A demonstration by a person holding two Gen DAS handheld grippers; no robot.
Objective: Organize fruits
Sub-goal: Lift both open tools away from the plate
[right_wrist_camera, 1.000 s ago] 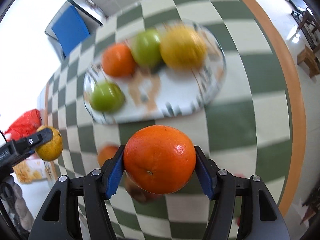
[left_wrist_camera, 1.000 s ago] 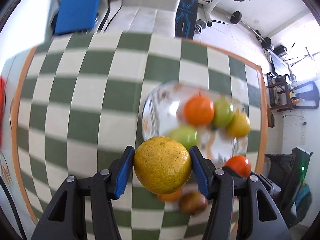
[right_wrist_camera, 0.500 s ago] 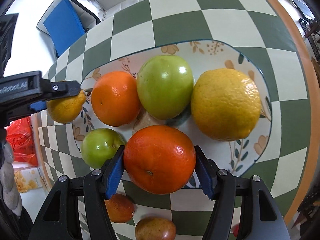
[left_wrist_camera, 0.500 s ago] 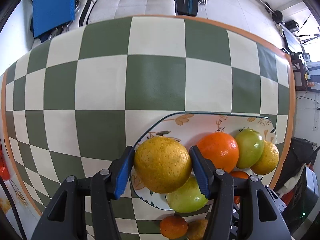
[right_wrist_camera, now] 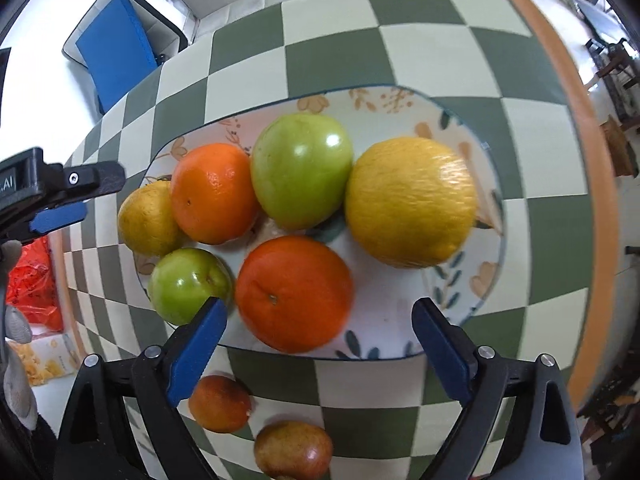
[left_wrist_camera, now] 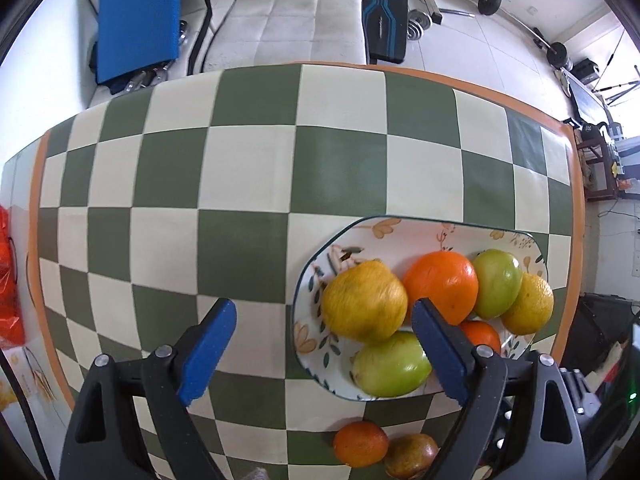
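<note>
On the checkered worktop [left_wrist_camera: 248,168] sits the floral plate [right_wrist_camera: 460,296], now carrying six fruits, and both grippers hover with jaws spread wide, gripping nothing — the left gripper [left_wrist_camera: 324,356] just beside the yellow citrus [left_wrist_camera: 364,300], the right gripper [right_wrist_camera: 318,350] near the orange [right_wrist_camera: 294,292]. We judge two strays remain on the cloth: a small orange [right_wrist_camera: 219,403] and a reddish fruit [right_wrist_camera: 293,450]. We should back off gently — the pile could roll — then straddle each stray squarely.

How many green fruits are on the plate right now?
2. One large green fruit sits mid-plate between an orange and a yellow fruit; a smaller one lies at the plate edge. None seem hidden.
</note>
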